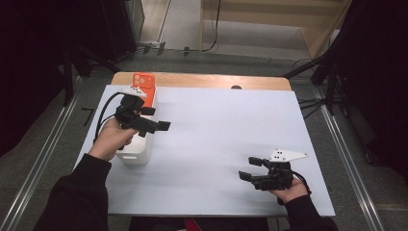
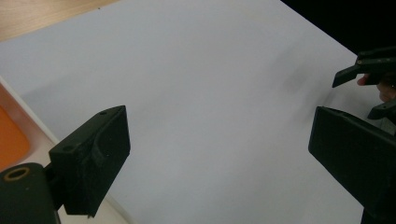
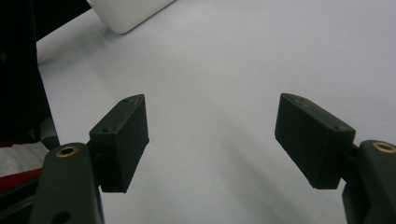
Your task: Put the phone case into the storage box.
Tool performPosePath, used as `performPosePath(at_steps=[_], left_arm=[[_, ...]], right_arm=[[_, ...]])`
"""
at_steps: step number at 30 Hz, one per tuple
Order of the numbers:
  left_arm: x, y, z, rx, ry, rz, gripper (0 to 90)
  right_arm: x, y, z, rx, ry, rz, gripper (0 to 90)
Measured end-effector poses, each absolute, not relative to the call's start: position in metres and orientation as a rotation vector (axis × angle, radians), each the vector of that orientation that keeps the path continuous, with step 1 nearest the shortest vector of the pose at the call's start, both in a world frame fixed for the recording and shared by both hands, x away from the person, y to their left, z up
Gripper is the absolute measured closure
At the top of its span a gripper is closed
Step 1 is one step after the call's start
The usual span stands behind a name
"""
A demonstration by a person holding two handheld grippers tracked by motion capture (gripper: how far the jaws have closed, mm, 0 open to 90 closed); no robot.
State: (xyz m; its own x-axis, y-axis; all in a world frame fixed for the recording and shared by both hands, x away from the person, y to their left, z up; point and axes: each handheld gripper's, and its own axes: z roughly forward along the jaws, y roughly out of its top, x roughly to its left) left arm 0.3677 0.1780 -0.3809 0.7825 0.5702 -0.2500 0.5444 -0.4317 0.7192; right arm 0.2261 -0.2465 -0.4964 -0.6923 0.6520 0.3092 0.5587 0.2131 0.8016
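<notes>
Nearest the person's edge of the bench (image 1: pixel 207 159), the right gripper (image 1: pixel 251 169) is held low over the white sheet, well to the right of the white box (image 1: pixel 139 147) and apart from it. Its jaws are seen spread wide in the right gripper view, with nothing but bare sheet between them; a corner of the white box (image 3: pixel 128 14) is caught at the top of that view. Farther in, the left gripper (image 1: pixel 161 126) is carried just above the white box, its jaws pointed rightward past the box's edge. They are likewise parted, and only the sheet is seen between them in the left gripper view. An orange phone (image 1: pixel 144 86) is stood in the far end of the white box, just behind the left gripper. Beyond the box, a strip of bare wood is left uncovered along the bench's far edge.
</notes>
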Motion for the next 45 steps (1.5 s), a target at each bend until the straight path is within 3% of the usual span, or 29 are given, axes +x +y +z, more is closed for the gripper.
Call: performPosePath(at_steps=[45], left_arm=[[0.308,0.188,-0.423,2.087,0.696,0.025,5.8]], right_arm=[[0.227,-0.244,-0.496,1.226,2.402,1.484,24.4]])
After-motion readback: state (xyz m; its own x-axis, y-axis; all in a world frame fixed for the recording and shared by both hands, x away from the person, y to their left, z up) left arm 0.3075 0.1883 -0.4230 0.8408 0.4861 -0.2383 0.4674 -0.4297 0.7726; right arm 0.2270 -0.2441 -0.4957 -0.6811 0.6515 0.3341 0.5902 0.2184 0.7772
